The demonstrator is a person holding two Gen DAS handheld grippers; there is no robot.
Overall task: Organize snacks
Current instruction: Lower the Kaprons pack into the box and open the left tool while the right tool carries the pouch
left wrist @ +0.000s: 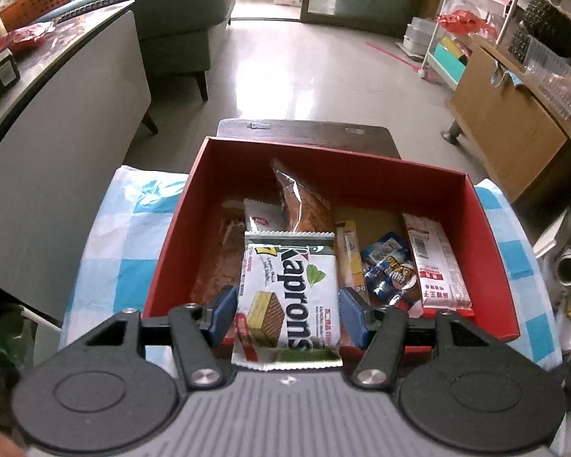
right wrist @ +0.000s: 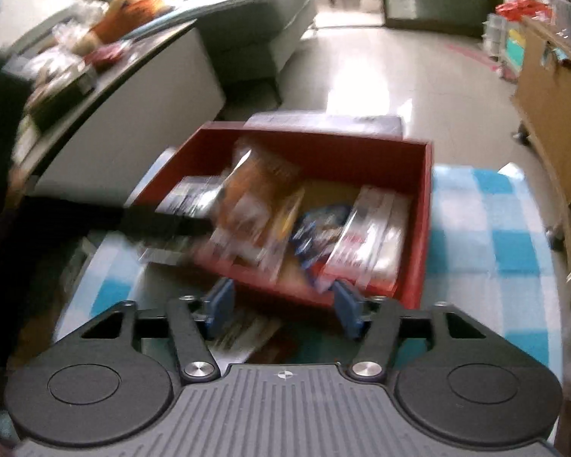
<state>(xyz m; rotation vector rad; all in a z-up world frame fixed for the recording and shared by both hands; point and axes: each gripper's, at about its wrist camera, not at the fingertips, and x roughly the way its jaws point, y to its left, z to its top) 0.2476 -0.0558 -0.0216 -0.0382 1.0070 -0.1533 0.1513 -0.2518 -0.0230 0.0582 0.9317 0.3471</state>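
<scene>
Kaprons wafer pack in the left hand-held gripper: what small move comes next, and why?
Probably open the left hand-held gripper to drop the Kaprons pack: it already hangs over the red box, above the snacks there.

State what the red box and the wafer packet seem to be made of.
Red box: probably cardboard with a matte finish; thin, flat, stiff walls without shine. Wafer packet: likely glossy printed plastic film; crimped zigzag ends and light glare.

Both of your wrist views look steeply down past the jaws, from close, into the same red box (left wrist: 487,251) (right wrist: 422,228); the right view, blurred, sits slightly farther back.
</scene>
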